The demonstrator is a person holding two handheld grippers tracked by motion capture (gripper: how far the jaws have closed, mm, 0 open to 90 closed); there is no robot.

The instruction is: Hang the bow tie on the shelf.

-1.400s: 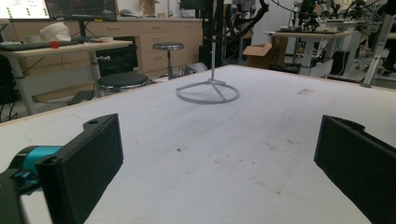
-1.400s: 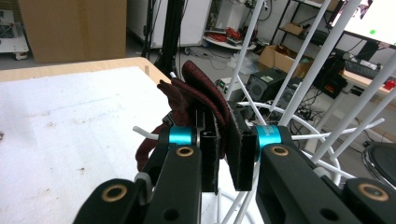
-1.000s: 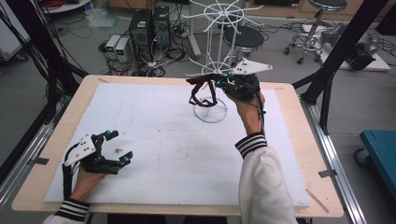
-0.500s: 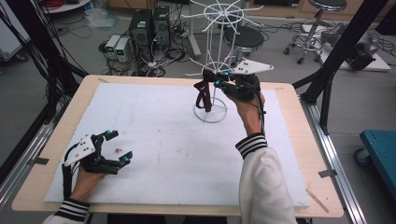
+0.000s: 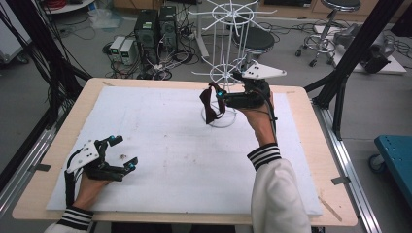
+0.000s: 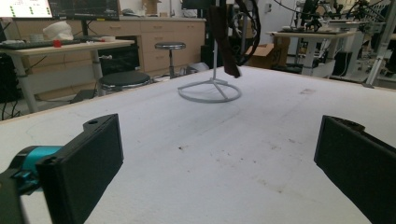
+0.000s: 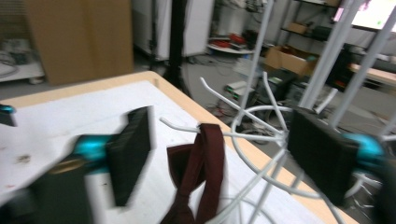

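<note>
A white wire rack (image 5: 224, 58) stands on its ring base at the far side of the white mat (image 5: 170, 145) that covers the table (image 5: 311, 160). A dark red bow tie (image 5: 210, 104) hangs by its strap from one of the rack's lower prongs; in the right gripper view the strap (image 7: 208, 140) loops over the prong and the bow droops below it.

The right gripper (image 5: 224, 99) is raised at the rack, level with that prong. Its jaws stand apart, one on either side of the bow tie, and neither pad appears to touch the fabric.

The left gripper (image 5: 122, 153) rests low over the near left part of the mat, well apart from the rack. Its jaws are spread wide with nothing between them. In the left gripper view the rack's ring base (image 6: 209, 91) and the hanging bow tie (image 6: 224, 42) show farther off across the mat.

The mat carries small dark specks and scuffs near the left gripper.
</note>
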